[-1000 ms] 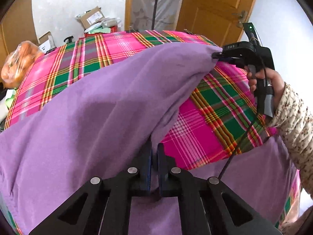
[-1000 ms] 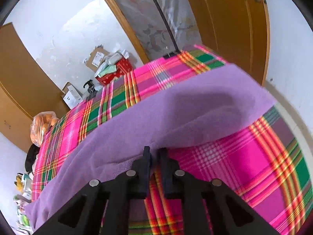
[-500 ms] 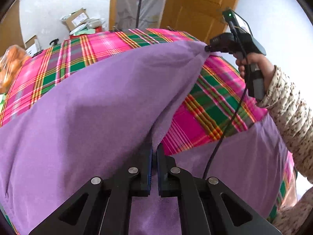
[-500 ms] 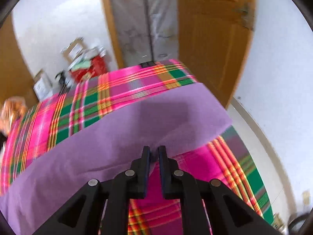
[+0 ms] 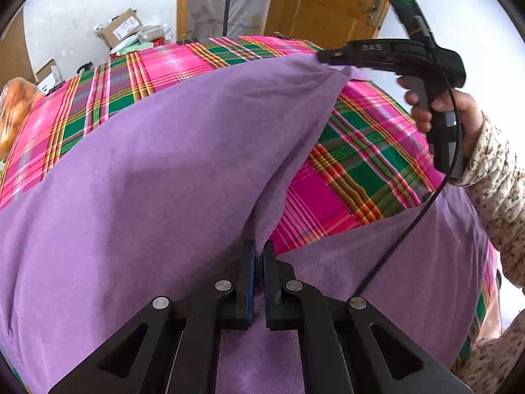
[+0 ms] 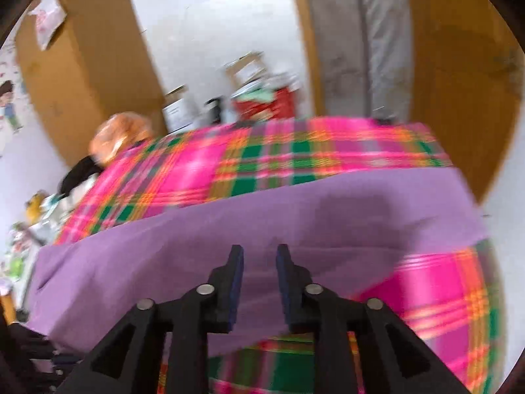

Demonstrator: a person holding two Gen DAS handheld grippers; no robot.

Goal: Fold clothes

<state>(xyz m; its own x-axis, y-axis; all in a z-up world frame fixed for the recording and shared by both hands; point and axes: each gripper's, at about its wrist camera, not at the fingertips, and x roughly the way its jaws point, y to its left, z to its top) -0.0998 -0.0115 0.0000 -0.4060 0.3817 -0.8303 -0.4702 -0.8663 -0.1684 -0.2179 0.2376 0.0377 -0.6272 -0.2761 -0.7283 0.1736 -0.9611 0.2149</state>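
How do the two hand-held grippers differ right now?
The left hand-held gripper has its fingers pinched shut on a fold of the purple cloth; the right hand-held gripper has its fingers apart with nothing between them. The left view is sharp, while the right view is blurred. Both are black, with blue pads, and hang over the same cloth on the plaid bedcover.

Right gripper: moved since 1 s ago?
Yes. The right gripper has swung toward the far bed end, nearer the wooden door, and its jaws have opened off the purple cloth.
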